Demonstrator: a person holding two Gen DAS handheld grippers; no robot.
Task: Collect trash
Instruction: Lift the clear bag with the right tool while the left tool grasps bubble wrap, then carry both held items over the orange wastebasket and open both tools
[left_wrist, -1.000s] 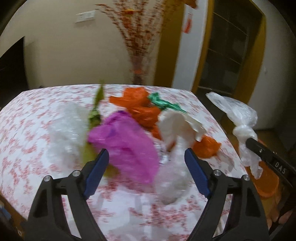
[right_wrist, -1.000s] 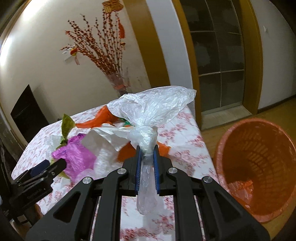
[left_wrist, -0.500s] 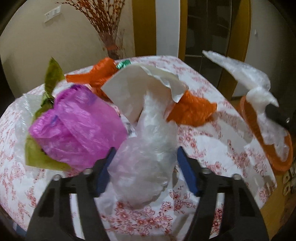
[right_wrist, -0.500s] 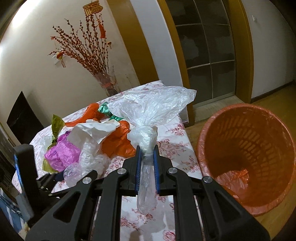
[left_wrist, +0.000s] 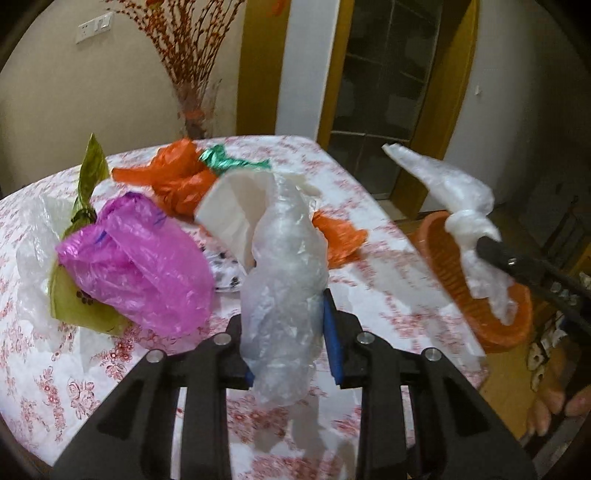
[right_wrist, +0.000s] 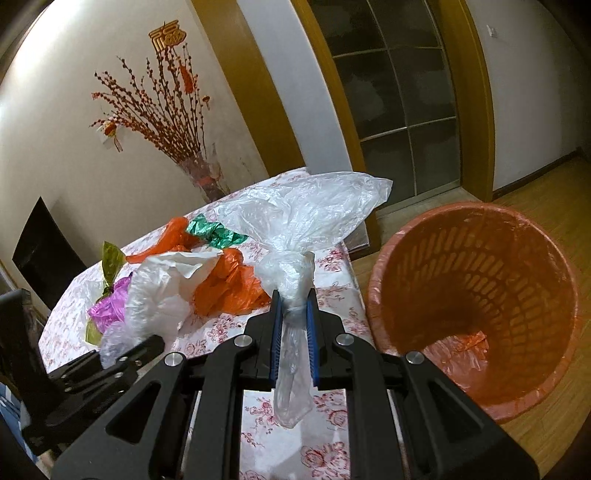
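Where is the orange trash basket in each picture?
Left wrist view: the orange basket sits at the right edge, partly behind the white bag that the right gripper holds.
Right wrist view: the basket fills the right side, on the floor beside the table.
Shared landmark: the green foil scrap on the table.

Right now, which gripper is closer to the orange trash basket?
Right. The right gripper, clamping a clear bag, sits beside the basket; the left gripper, closing around crumpled plastic, stays over the table.
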